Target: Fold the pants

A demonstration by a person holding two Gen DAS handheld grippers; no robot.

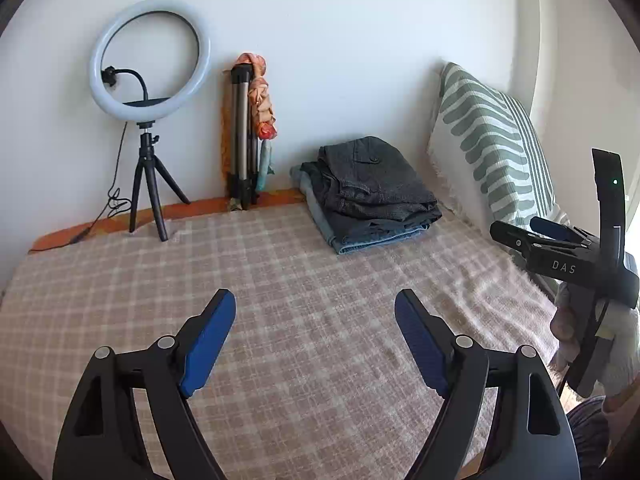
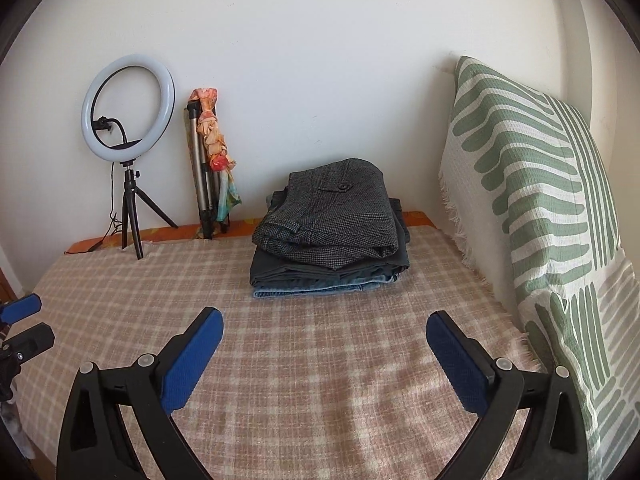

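Both tools spread, holding nothing: left tool (image 1: 315,310), right tool (image 2: 325,328), over checked blanket (image 2: 320,360). Folded pants stack (image 2: 328,236) at 12 o'clock; pillow (image 2: 532,216) at 2; ring light (image 2: 128,108), tripod (image 2: 200,184) at 10.

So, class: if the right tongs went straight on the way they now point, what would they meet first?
Probably the stack of folded pants. The right tongs are open over the bare blanket, and the stack lies ahead between the fingers' lines. Nothing shows in between, though depth is hard to judge; if angled down, they would touch blanket first.
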